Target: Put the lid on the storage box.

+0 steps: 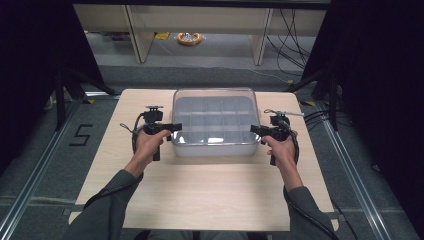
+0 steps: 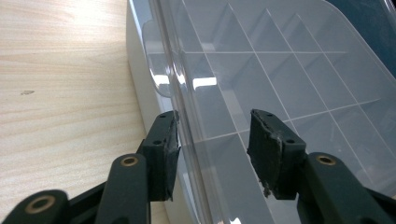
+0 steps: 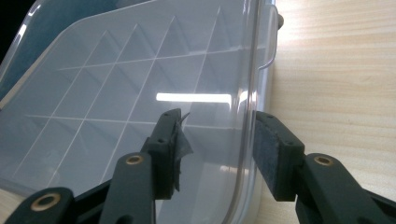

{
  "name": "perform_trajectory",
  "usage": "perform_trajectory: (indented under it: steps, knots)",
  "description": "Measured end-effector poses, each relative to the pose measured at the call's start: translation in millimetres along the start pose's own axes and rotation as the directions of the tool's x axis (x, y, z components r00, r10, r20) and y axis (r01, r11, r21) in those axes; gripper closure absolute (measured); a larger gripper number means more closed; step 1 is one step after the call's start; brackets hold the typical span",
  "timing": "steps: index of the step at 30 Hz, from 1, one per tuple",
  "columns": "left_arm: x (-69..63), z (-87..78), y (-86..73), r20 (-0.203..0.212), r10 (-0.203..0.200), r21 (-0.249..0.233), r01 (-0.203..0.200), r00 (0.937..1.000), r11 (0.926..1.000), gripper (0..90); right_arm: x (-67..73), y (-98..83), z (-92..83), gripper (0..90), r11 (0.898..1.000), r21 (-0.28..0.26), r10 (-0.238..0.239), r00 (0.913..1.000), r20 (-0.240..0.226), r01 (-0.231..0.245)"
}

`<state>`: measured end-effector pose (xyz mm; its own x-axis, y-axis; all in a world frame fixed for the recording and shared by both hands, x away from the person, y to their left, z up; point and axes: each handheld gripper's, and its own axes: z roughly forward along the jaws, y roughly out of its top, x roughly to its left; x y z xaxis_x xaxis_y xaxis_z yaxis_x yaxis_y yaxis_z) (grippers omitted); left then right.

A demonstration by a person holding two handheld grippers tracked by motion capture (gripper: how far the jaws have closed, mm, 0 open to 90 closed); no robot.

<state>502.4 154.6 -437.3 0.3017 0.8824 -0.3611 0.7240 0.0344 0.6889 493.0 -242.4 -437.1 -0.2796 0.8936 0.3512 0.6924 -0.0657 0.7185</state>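
So there's one storage box (image 1: 215, 125) sitting on the table (image 1: 205, 195), a bit toward the far half and roughly centered side to side. It's a pale grey/white tub with a clear plastic lid (image 2: 261, 70) on top, rounded corners, and you can see right through the lid to a grid of dividers underneath. From the high view I count about four compartments across and three rows deep, though glare on the near edge makes the front row hard to be sure of. There's a small clear tab on the lid's side edge too.

Two tongs, one per hand. The left tongs (image 1: 176, 127) are at the box's left edge, the right tongs (image 1: 254, 130) at its right edge, both near the front corners. In the left gripper view (image 2: 212, 140) the lid's rim runs between the pads, one pad just about at the rim, the other clear of it over the lid. Same deal in the right gripper view (image 3: 215, 144): rim between the pads with a gap showing. So both sets stand partly apart, straddling the lid edge, not clamped.

Light wood table, nothing else on it.
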Motion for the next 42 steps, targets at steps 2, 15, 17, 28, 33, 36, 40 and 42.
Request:
perform_trajectory:
  steps: [2,15,17,28,33,36,40,42]
  knots:
    - [-0.7,0.0,-0.2,-0.006,0.006,-0.001,-0.006,1.0,1.0,52.1,-0.1,-0.2,0.3,55.0,1.0,-0.001,-0.001,1.0,0.001,0.001]
    - [-9.2,1.8,-3.8,-0.056,0.028,-0.025,-0.029,0.998,0.9993,47.0,12.1,-0.2,1.2,50.5,0.999,0.023,0.022,0.9983,0.053,-0.023]
    - [-9.7,1.8,-4.1,-0.058,0.025,-0.026,-0.027,0.998,0.9993,46.6,9.5,0.4,2.4,49.2,1.0,0.009,-0.028,0.9984,0.049,0.027]
    - [-14.6,6.2,-11.8,-0.126,0.119,-0.023,-0.123,0.9848,0.9921,46.0,16.3,-0.3,5.5,43.0,0.999,-0.012,-0.046,0.995,0.088,0.047]
    - [-14.0,6.6,-10.8,-0.112,0.089,-0.03,-0.092,0.9898,0.9953,47.0,17.5,0.2,7.0,42.1,0.999,-0.005,-0.045,0.9945,0.095,0.045]
    - [-12.3,7.0,-10.5,-0.101,0.079,-0.03,-0.082,0.9918,0.9962,47.0,19.8,1.3,5.2,41.8,1.0,0.017,-0.02,0.9951,0.097,0.018]
    - [-10.3,6.6,-11.0,-0.103,0.087,-0.022,-0.09,0.9909,0.9957,48.2,20.7,2.4,1.9,40.4,0.999,0.019,-0.037,0.9922,0.119,0.035]
    - [-9.0,6.9,-10.6,-0.093,0.069,-0.024,-0.071,0.9933,0.9972,48.3,17.7,3.4,0.5,40.0,0.999,0.018,-0.049,0.9932,0.106,0.048]
